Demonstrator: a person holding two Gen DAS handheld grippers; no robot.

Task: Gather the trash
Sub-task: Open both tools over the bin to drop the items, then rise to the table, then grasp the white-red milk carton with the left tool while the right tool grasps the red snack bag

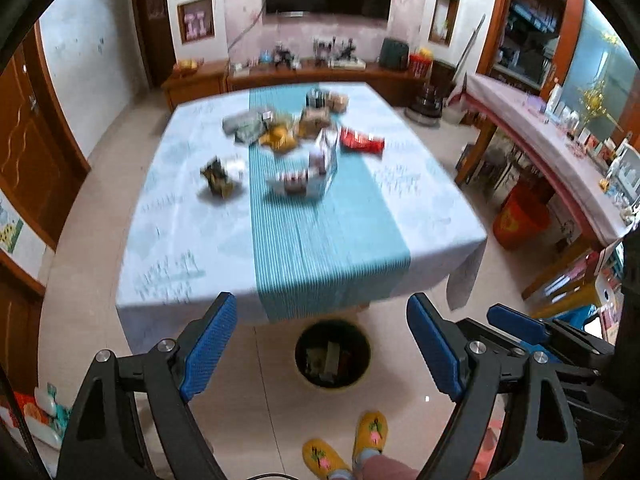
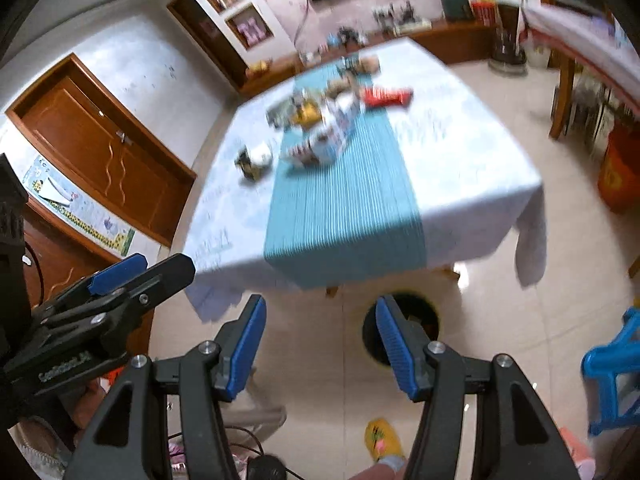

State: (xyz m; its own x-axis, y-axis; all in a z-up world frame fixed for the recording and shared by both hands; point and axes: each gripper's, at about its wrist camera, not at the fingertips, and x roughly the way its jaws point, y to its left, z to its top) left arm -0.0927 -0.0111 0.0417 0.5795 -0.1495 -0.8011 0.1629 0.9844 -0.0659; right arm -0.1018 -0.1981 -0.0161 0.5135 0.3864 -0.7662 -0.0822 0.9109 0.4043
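Note:
A heap of trash lies mid-table on the teal runner [image 1: 320,240]: a white carton [image 1: 308,172], a red wrapper [image 1: 362,142], a yellow piece [image 1: 278,138] and grey packets [image 1: 244,126]. A small dark and yellow item [image 1: 218,178] sits apart on the left. On the floor by the table's near edge stands a round bin [image 1: 332,354] with litter inside. My left gripper [image 1: 324,344] is open and empty, high above the bin. My right gripper [image 2: 320,344] is also open and empty; its right finger [image 2: 396,344] covers part of the bin [image 2: 424,312]. The carton [image 2: 324,140] and red wrapper [image 2: 386,96] look blurred.
A white cloth covers the table [image 1: 180,240]. An orange bucket [image 1: 520,220] stands under a long side table [image 1: 540,128] on the right. A blue plastic stool [image 2: 612,376] is near right. The person's yellow slippers [image 1: 370,436] are on the tiled floor below. Wooden doors line the left wall.

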